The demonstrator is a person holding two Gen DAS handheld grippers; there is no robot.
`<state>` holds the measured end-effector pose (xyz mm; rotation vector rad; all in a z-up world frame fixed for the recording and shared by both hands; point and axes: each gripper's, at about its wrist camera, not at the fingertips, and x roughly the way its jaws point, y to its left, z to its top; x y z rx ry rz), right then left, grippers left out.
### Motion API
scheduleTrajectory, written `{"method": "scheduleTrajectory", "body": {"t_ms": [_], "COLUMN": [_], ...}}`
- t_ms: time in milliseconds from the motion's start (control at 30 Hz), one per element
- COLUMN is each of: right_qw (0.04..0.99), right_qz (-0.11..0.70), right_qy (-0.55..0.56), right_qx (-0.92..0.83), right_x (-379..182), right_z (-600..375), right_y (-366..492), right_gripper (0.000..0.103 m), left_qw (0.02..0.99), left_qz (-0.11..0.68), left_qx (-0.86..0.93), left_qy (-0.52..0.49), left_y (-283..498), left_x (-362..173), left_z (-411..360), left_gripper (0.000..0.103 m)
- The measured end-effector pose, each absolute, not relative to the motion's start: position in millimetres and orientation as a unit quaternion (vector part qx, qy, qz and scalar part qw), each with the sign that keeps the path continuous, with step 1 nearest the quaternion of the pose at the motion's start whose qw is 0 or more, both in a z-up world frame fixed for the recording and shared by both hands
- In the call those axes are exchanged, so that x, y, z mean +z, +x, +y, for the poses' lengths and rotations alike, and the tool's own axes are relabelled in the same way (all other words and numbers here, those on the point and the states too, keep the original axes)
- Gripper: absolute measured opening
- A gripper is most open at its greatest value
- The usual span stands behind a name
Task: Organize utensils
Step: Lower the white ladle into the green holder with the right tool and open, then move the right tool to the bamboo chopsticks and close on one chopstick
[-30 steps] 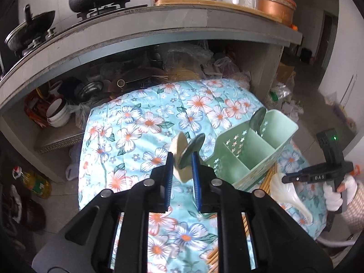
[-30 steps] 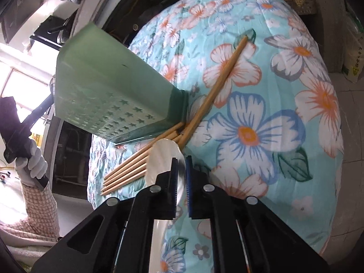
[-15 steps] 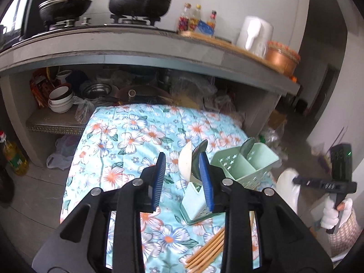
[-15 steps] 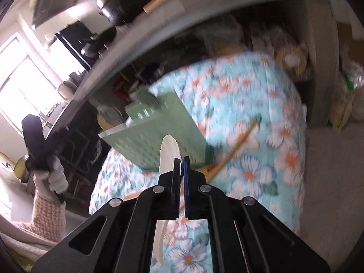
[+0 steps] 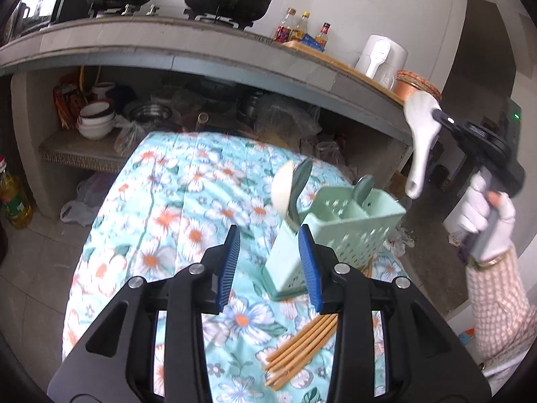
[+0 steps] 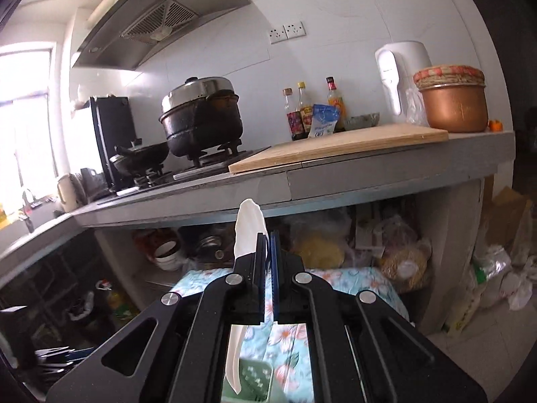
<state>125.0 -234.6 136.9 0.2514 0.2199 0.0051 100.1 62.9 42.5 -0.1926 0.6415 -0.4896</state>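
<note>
**Q:** What does the left wrist view show?

**A:** The left gripper stands with its blue pads apart, the jaws having just been opening, and nothing is pressed between them. Beyond it a green utensil caddy rests on the floral cloth. A pale spoon and a dark spoon stand in the caddy's near end compartment; another dark spoon stands in a farther one. A bundle of wooden chopsticks lies on the cloth nearer than the caddy. At far right, a gloved hand raises the right gripper, which carries a white spoon above and to the right of the caddy.

**Q:** And the right wrist view?

**A:** The right gripper is clamped on the white spoon, bowl upward and handle hanging down. The caddy and the cloth appear below the gripper. The counter lies beyond.
</note>
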Motion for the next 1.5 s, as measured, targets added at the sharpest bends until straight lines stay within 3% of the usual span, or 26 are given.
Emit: {"method": "scheduleTrajectory", "body": {"t_ms": [333,567,833,933,1033,1100,1367,1500], "right_qw": [0.987,0.986,0.983,0.977,0.971,0.966,0.941,0.930], "right_qz": [0.146,0.148,0.136,0.153,0.175,0.191,0.266,0.285], "right_qy": [0.058,0.070,0.123,0.147,0.161,0.171,0.207,0.230], "right_qx": [-0.031,-0.020,-0.015,-0.017,-0.018,-0.020,-0.034,-0.029], "right_x": [66.3,59.9,70.1,63.5,53.0,41.6,-7.1,-23.2], "right_z": [-202.5,-203.8,-224.0,-228.1,-228.3,-227.3,-232.5,-237.1], "right_y": [153.1,117.7,66.9,50.6,40.2,32.0,12.0,8.8], "right_gripper": [0.004,0.005,0.029,0.044,0.053,0.067,0.081,0.083], "left_qw": [0.909,0.904,0.899,0.898,0.893,0.889,0.880,0.879], "left_qz": [0.332,0.336,0.333,0.329,0.333,0.341,0.354,0.365], "left_qx": [-0.232,-0.249,-0.275,-0.286,-0.296,-0.303,-0.315,-0.306], "left_qy": [-0.101,-0.090,-0.071,-0.063,-0.053,-0.045,-0.013,0.002], "left_y": [104.6,106.0,95.7,89.2,85.0,84.2,77.4,76.6], "left_x": [23.2,21.1,23.0,25.0,22.9,20.6,15.0,7.7], "left_z": [71.2,57.8,34.8,27.2,18.4,11.2,-18.8,-28.4], "left_gripper": [0.034,0.035,0.038,0.040,0.042,0.043,0.051,0.055]}}
